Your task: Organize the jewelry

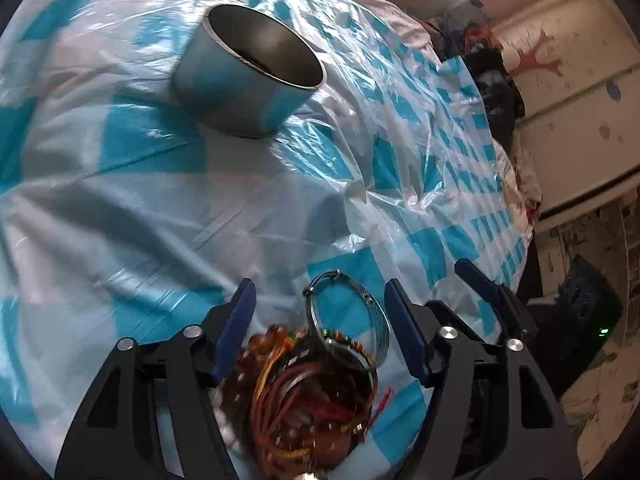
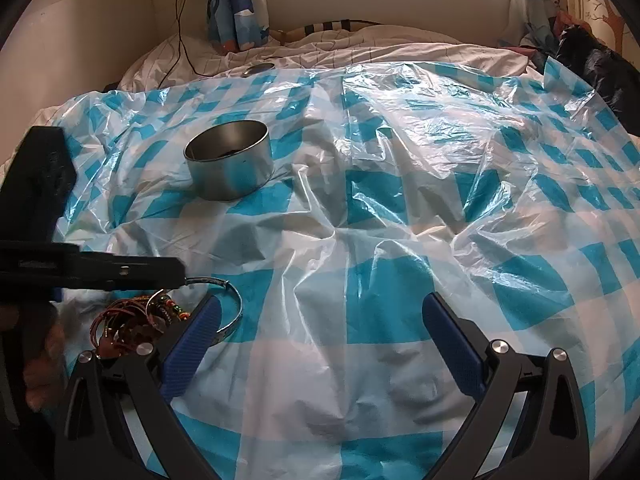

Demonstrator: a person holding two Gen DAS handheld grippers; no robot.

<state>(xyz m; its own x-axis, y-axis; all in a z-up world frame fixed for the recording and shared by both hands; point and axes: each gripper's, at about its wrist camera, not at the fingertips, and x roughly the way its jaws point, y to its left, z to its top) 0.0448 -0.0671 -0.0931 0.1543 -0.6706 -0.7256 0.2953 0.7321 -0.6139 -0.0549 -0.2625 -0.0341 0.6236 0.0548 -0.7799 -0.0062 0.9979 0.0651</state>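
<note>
A: Where is the jewelry?

B: It lies in a heap [image 1: 316,392] on the blue-and-white checked sheet [image 1: 168,216] that covers the bed [image 2: 400,50]. Taking the tin [image 1: 248,76] as the mark, the heap is well apart from it, on the near side of the sheet. I can see brown beads, red and yellow cords, and a silver bangle [image 1: 352,312] that lies at the tin-side edge of the heap.

A: And the tin itself?

B: It stands upright on the sheet, round, of metal, open at the top. There is something dark at the bottom of it, but I cannot tell what.

A: How is the left gripper [image 1: 320,328]?

B: Spread wide. It is over the heap, on the side away from the tin, with the bangle and beads between its blue fingers [image 1: 236,328]. Neither pad touches anything that I can make out; the view is blurred there.

A: The right gripper [image 2: 320,340]?

B: Also spread, holding nothing. From the tin it is further off than the heap and to one side, over bare sheet. Its left finger [image 2: 192,344] is just beside the bangle, which passes behind it in the right wrist view; whether they touch I cannot tell.

A: Anything beyond the tin?

B: A curtain [image 2: 236,4] and a black cable [image 2: 182,28], against the wall on the tin's far side.
</note>
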